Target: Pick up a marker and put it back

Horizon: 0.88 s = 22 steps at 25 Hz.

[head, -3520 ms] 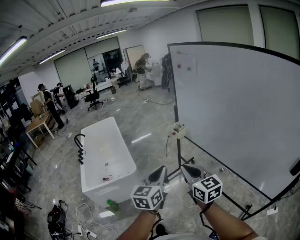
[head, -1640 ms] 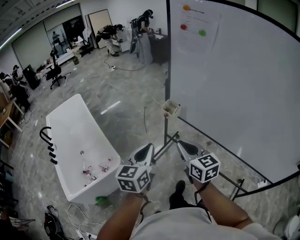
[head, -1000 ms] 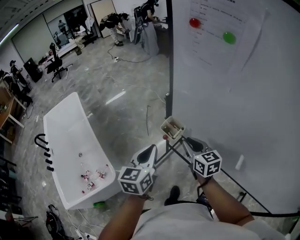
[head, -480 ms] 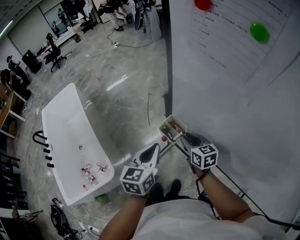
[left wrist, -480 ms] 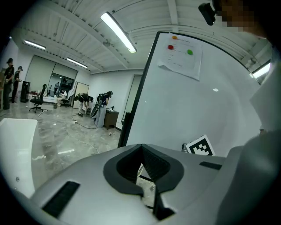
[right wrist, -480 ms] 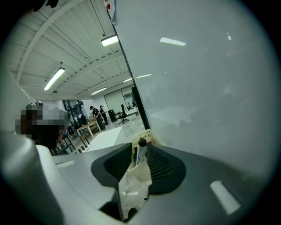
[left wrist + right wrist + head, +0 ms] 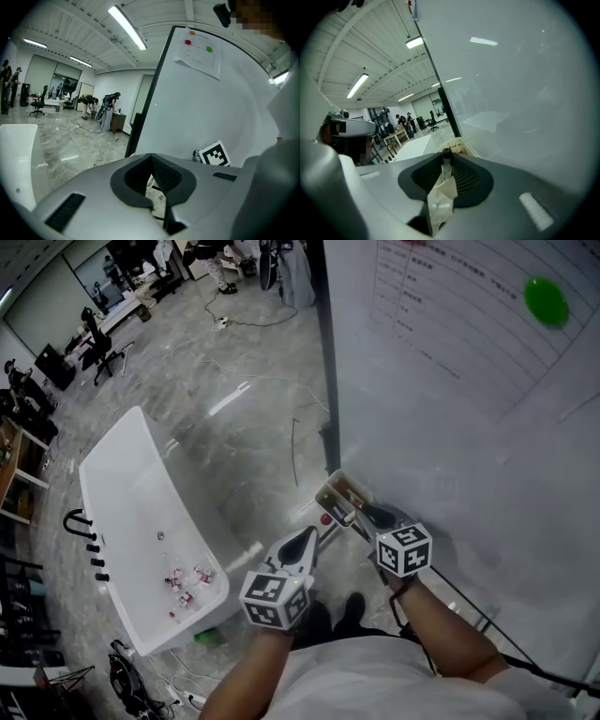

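Observation:
A small open holder box hangs at the lower left corner of the whiteboard. My right gripper sits right next to this box, shut on a marker. In the right gripper view the marker, with a black cap and white body, stands upright between the pads beside a scrap of white paper, and the holder box is just beyond it. My left gripper hangs lower and to the left, shut and holding nothing. The box's contents are too small to make out.
A white bathtub stands on the grey floor to the left, with small items inside. A printed sheet and a green magnet are on the whiteboard. The board's stand legs run along the floor by my feet. People work far back.
The view has closed in on the whiteboard. My right gripper has risen from the floor stand area up to the holder box, and the left gripper has followed below it.

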Motion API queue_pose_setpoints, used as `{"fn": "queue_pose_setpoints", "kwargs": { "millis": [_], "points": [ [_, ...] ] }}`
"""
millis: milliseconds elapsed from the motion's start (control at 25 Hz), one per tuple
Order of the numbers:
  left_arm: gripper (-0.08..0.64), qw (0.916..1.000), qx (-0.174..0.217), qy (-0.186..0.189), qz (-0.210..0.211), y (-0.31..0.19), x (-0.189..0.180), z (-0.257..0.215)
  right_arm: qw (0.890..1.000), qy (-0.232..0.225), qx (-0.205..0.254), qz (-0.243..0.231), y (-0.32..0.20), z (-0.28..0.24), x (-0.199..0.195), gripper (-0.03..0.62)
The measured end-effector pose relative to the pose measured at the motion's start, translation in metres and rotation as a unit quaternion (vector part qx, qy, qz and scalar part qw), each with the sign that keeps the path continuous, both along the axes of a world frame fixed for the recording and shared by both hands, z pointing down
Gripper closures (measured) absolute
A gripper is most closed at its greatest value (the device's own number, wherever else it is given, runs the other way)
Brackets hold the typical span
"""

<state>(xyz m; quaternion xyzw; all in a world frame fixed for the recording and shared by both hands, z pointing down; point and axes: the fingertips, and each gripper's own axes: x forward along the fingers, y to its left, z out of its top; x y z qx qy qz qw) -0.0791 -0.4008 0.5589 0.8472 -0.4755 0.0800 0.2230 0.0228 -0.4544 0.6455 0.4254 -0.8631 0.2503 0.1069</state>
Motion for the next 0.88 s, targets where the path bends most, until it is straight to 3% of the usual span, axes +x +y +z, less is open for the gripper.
{"fn": "queue_pose_setpoints", "kwargs": {
  "millis": [280,680,880],
  "points": [
    [0.558,0.9997,0.025,0.001,0.003,-0.007,0.007,-0.023,0.999,0.003,0.046,-0.017,0.005,-0.044,0.0,0.526],
    [0.558,0.9956,0.092,0.015,0.013,-0.018,0.02,-0.097,0.991,-0.019,0.13,-0.026,0.026,-0.175,0.006,0.526],
    [0.558,0.9921,0.123,0.019,0.019,-0.026,0.027,-0.113,0.985,-0.021,0.172,-0.023,0.03,-0.204,0.01,0.526]
  ]
}}
